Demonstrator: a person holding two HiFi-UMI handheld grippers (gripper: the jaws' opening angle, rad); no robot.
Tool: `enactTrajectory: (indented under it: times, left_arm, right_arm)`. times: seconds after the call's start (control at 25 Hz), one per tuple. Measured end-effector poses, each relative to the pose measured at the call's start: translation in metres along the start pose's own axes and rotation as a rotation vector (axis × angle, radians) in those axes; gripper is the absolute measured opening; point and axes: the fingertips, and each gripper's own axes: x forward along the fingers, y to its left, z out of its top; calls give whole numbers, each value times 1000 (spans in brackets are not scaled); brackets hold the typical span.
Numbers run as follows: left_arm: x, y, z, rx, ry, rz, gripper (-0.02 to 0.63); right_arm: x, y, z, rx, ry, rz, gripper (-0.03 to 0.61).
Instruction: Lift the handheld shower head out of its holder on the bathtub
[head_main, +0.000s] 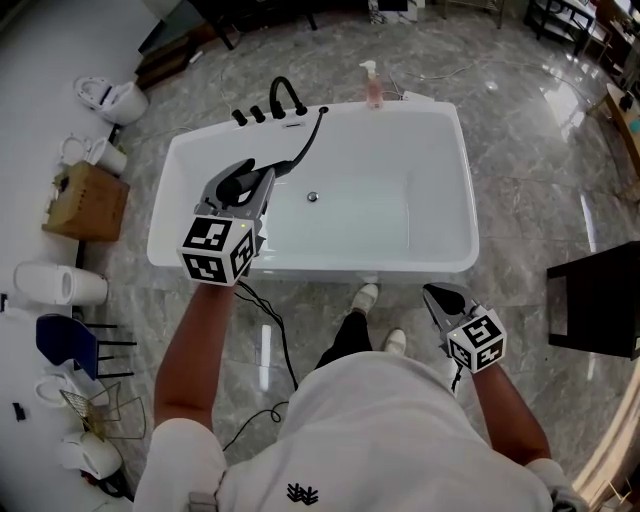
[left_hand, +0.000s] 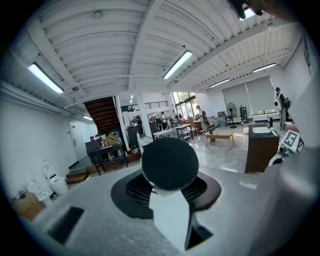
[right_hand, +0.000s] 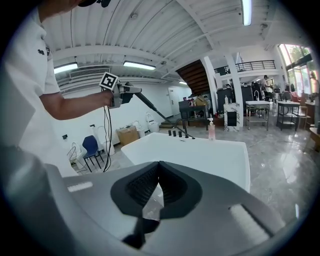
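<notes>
The black handheld shower head (head_main: 236, 181) is out over the left part of the white bathtub (head_main: 440, 262), with my left gripper (head_main: 244, 190) shut on it. Its black hose (head_main: 306, 146) curves back to the tub's far deck beside the black faucet (head_main: 285, 95) and knobs (head_main: 256, 115). In the left gripper view the head's round black end (left_hand: 169, 159) fills the space between the pads (left_hand: 134, 192). The right gripper view shows the left gripper (right_hand: 121, 93) raised above the tub (right_hand: 200, 150). My right gripper (head_main: 441, 297) hangs shut and empty in front of the tub's near right corner, its jaws touching (right_hand: 159, 164).
A pink soap bottle (head_main: 373, 85) stands on the tub's far rim. A cardboard box (head_main: 88, 200), toilets (head_main: 115, 100) and a blue chair (head_main: 68, 340) line the left side. A dark cabinet (head_main: 600, 300) is at the right. A black cable (head_main: 275, 340) trails on the floor.
</notes>
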Motion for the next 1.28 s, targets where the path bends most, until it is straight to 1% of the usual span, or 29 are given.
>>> enactTrajectory:
  times: [0.16,0.52,0.84,1.08,1.28]
  left_arm:
    - [-25,-7,7,7,-26,16,137]
    - [-69,-29,15,19,-54,10,137]
    - [-102,-37,17,-12,-75,17,137]
    - [-118,-49,16,-17,-83,17,137]
    - [-116,-53,9,-16,-68,17,137]
  right_arm:
    - [-3,5,-2,-10,2,10,14]
    - [-7,11,-6,-34,5,24,14]
    - [-12,20,1,-57,-1,32,14]
    - [-15,24,-6,-55,1,37,14]
    - [-17,22,-8,-52,-4,37,14]
